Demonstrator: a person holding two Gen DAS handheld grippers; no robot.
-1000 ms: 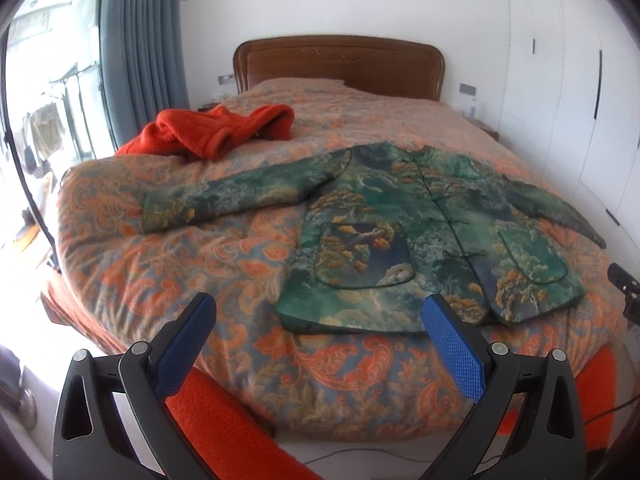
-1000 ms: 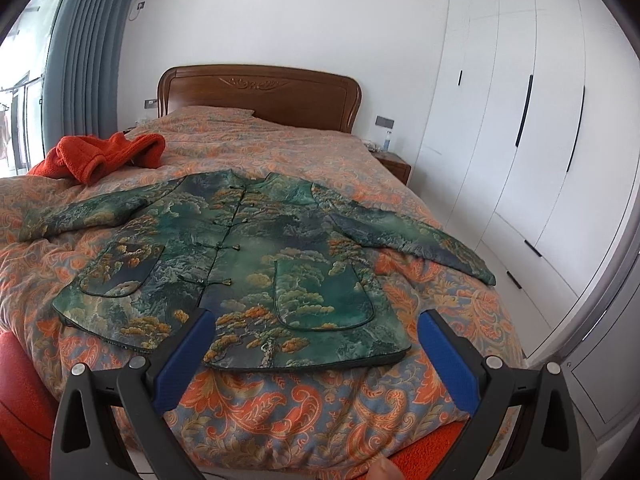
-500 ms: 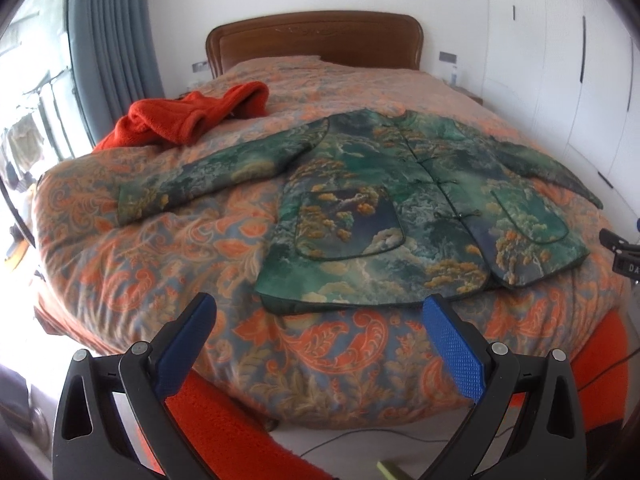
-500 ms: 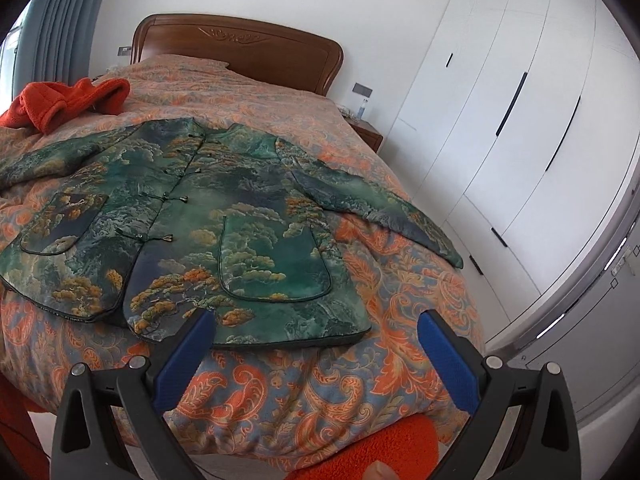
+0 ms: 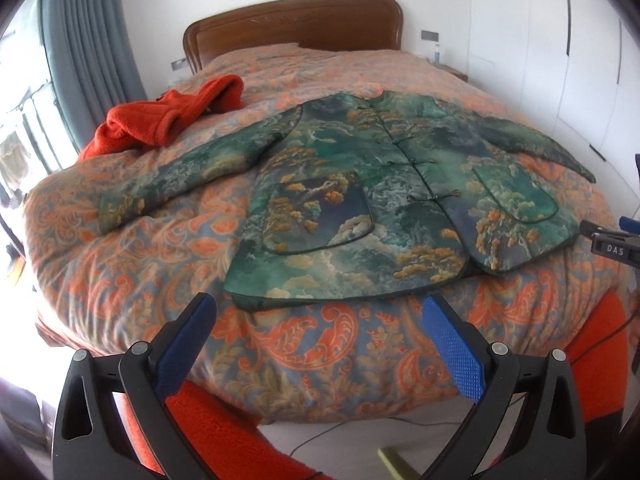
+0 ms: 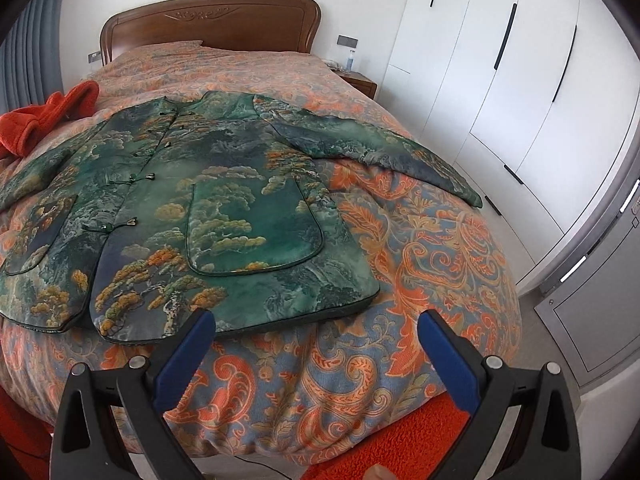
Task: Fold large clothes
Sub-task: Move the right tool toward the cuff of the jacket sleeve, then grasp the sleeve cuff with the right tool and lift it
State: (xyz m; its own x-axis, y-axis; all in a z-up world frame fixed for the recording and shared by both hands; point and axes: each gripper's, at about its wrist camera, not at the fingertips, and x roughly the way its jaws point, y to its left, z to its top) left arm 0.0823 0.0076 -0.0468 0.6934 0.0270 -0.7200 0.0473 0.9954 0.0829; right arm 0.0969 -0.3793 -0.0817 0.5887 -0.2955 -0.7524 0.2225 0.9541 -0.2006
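Left tool (image 5: 316, 316) agape | right tool (image 6: 316, 332) agape — green jacket (image 6: 208, 208) flat on bed (image 6: 420, 240), untouched

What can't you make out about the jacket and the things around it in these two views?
- Jacket: back hidden, lies face up in both views.
- Its left sleeve end: cut off by the right wrist view's left edge.
- Bottle on the nightstand: too small to identify.
- Orange garment: bunched up, type unclear.

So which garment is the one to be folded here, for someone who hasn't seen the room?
Start at the bed with the wooden headboard. Spread flat across its orange patterned quilt lies the green jacket, sleeves out. Its tree print and knot buttons set it apart from the crumpled plain orange garment beside it.
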